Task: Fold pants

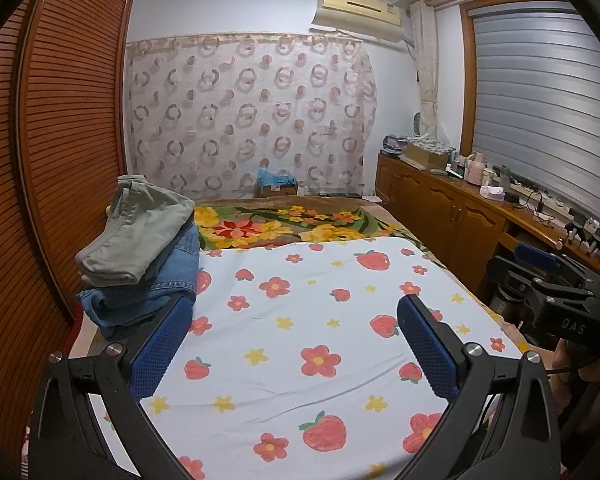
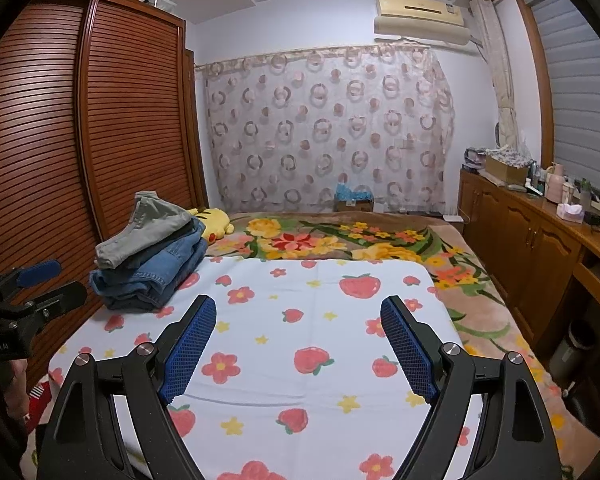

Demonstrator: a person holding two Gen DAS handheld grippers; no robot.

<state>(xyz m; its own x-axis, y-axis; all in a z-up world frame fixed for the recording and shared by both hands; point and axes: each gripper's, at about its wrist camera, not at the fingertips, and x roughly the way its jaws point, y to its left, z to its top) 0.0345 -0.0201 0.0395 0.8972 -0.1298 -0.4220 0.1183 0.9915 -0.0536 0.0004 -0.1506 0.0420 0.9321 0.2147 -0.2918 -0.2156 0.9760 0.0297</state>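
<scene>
A home bedroom. A bed [image 2: 480, 300] covered by a floral blanket [image 2: 340, 240] and a strawberry-print sheet [image 2: 320, 340] fills the room, with a slatted wooden wardrobe [image 2: 132, 120] on one side and low wooden cabinets [image 2: 532, 232] cluttered with toiletries on the other. A patterned curtain [image 2: 328, 128], a wall air conditioner [image 2: 420, 16] and a yellow plush toy [image 2: 214, 220] complete it.

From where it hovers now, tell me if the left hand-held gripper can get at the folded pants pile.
Probably yes: the left hand-held gripper is open, the pile sits just ahead-left of it on the sheet, nothing between.
</scene>
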